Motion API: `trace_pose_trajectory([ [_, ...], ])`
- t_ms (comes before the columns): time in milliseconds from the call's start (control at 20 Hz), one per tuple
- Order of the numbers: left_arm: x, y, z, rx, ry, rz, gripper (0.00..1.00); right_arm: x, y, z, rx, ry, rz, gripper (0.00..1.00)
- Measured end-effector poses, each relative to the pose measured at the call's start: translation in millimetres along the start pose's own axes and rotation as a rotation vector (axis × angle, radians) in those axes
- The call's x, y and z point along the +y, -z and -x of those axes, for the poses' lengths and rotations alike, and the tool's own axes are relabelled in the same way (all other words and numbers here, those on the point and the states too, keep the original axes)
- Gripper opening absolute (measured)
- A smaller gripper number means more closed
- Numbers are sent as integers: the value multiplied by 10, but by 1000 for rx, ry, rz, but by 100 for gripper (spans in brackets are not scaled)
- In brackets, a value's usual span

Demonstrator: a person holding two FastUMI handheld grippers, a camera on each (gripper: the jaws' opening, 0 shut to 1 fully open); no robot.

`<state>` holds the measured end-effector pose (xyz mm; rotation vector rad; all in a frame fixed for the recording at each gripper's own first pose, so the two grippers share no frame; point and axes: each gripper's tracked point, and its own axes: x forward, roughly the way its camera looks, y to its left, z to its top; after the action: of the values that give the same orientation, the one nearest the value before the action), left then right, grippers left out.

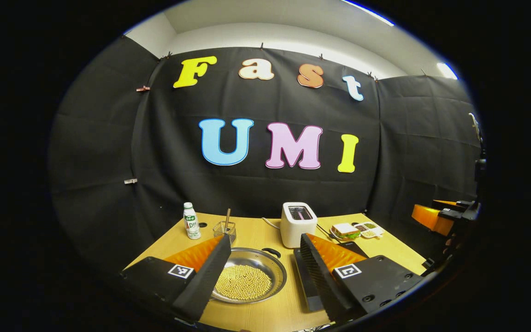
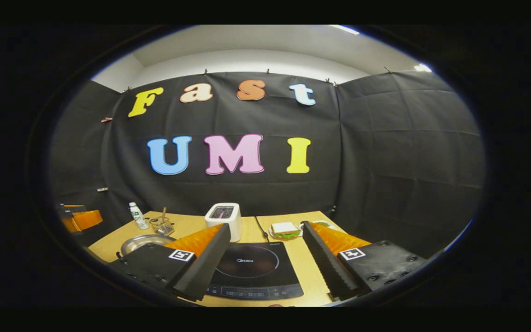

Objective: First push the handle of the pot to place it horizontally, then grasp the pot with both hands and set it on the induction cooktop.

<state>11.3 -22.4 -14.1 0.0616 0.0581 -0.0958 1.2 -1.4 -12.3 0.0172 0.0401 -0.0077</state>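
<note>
In the left gripper view we see the pot (image 1: 250,275), a shallow steel pan with a bed of small yellow beans and a dark handle (image 1: 271,251) at its 1 o'clock rim, resting on the wooden desk (image 1: 274,309) at about 6 o'clock, just left of the induction cooktop (image 1: 306,286). Our left gripper (image 1: 261,272) hovers above it with its fingers spread wide and holding nothing, the left finger (image 1: 205,276) crossing the pot's left rim. In the right gripper view our right gripper (image 2: 265,265) hangs level over the black cooktop (image 2: 251,272), fingers wide apart and empty, the pot (image 2: 143,242) at 9 o'clock and a white toaster (image 2: 224,216) at 12.
</note>
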Motion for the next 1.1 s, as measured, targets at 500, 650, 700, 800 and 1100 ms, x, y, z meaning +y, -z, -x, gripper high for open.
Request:
trace_pose_trajectory([
  [500, 174, 300, -195, 137, 56, 56, 52, 71, 33, -12, 8, -8, 12, 98],
  [650, 310, 403, -234, 170, 46, 59, 34, 116, 39, -16, 10, -15, 18, 98],
  [700, 362, 445, -250, 187, 39, 56, 30, 133, 58, -23, 12, -17, 21, 98],
  [800, 451, 530, -254, 213, 36, 70, 13, 168, 97, -46, 21, -22, 23, 98],
  [1100, 629, 954, -251, 340, 62, 106, 5, 285, 143, -108, 27, -42, 35, 98],
])
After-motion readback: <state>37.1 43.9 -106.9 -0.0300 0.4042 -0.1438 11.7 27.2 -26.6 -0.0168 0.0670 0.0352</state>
